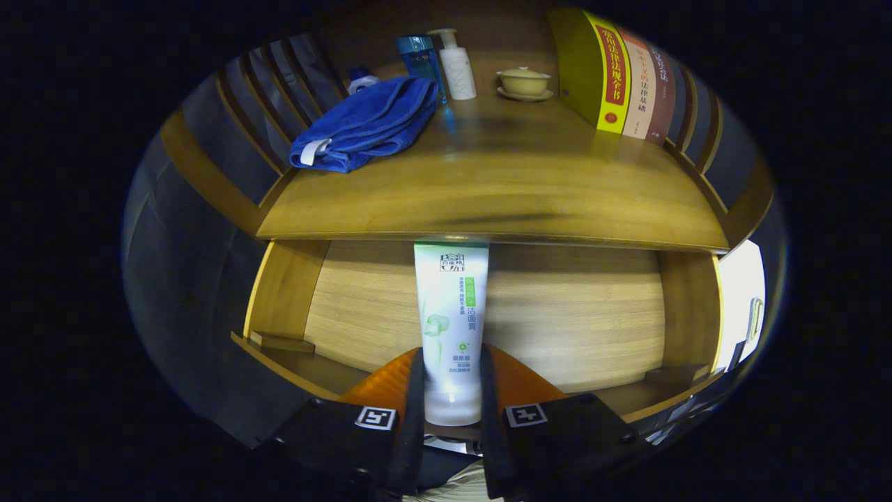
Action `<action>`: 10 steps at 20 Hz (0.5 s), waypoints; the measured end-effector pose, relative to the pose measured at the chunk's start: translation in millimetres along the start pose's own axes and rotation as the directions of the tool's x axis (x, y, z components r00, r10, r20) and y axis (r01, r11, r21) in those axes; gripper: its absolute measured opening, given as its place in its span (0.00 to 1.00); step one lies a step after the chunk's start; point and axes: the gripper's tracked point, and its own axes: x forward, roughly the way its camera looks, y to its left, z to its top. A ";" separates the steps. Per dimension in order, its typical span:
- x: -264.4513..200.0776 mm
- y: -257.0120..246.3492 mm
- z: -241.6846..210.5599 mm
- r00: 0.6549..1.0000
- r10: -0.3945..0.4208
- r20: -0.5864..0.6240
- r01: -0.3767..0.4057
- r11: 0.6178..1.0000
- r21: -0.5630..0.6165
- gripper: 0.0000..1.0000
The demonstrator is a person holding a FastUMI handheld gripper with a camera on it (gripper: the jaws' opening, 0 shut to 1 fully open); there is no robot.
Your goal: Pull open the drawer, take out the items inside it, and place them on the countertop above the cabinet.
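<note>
Bench [502, 188] on top of cabinet, biggest thing in view, lying beyond and above the claw. Open drawer [557, 314] below it, pale wood floor bare apart from the tube in the grip. Three books [620, 77] upright at far right of bench, spines in Chinese print; legible in part, law titles by the look, not read off here. Blue towel [366, 125] folded at far left. Behind it a blue bottle [418, 56] and a white pump bottle [456, 66], then a small lidded cup on a saucer [523, 82] nearer the books.

Tube [451, 328], white with green leaf print and Chinese label text, standing upright between the fingers, top end reaching the bench's front edge. Claw [451, 397] pinching tube, both fingers pressed on its lower sides.

Step in hand, by judgement: drawer already out, item gripped, lift-out under way. Next move calls for raising tube clear of bench's front lip, carrying forward, setting down on the bare middle patch between towel and books. Risk: clipping the lip, or tube toppling on release.
</note>
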 end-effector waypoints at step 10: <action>-42.0 -15.2 -0.2 1.000 -0.006 0.001 0.006 1.000 0.012 0.43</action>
